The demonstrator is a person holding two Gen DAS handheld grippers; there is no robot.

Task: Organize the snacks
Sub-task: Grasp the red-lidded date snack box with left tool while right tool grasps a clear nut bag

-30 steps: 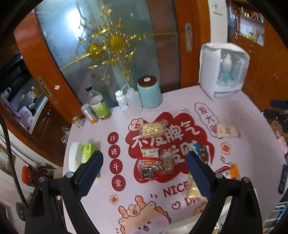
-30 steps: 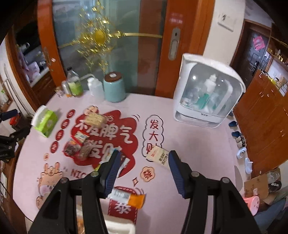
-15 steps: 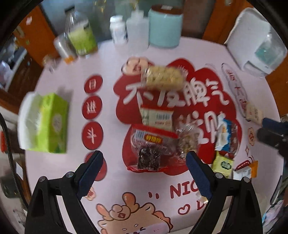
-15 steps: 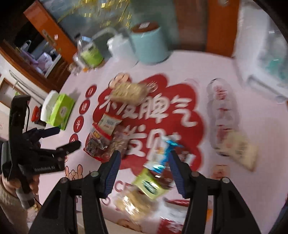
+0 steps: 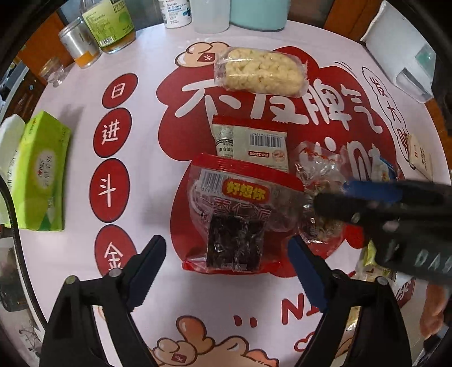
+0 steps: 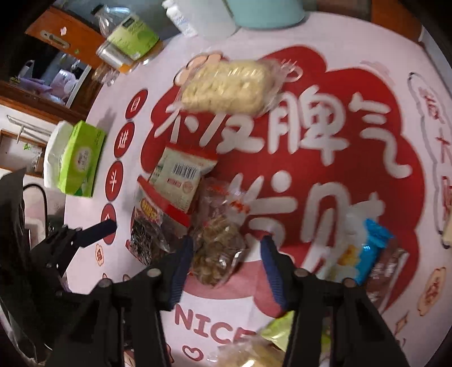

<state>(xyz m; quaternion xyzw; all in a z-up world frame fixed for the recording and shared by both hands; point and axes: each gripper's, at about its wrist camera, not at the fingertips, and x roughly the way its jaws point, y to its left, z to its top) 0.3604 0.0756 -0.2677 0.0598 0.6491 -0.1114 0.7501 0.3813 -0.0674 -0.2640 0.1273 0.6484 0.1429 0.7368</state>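
Several snack packs lie on the pink printed table mat (image 5: 158, 180). My left gripper (image 5: 226, 259) is open, just above a red-and-clear pack of dark snacks (image 5: 240, 214). Behind it lie a white barcoded pack (image 5: 254, 144) and a pale puffed-rice bar (image 5: 260, 73). My right gripper (image 6: 226, 254) is open, fingers either side of a clear pack of brown snacks (image 6: 217, 254); it also shows in the left wrist view (image 5: 319, 192) beside my right fingers (image 5: 367, 189). A blue pack (image 6: 364, 251) lies to the right.
A green tissue box (image 5: 42, 175) sits at the left edge. Bottles (image 5: 110, 25), a can (image 5: 79, 48) and a teal canister (image 5: 260, 14) stand at the back. A white appliance (image 5: 404, 53) stands back right. More packs (image 6: 271, 338) lie at the near edge.
Both grippers have dropped lower and closer to the snack pile. The right one swung left from the table's right side until its fingers flank the clear brown pack.
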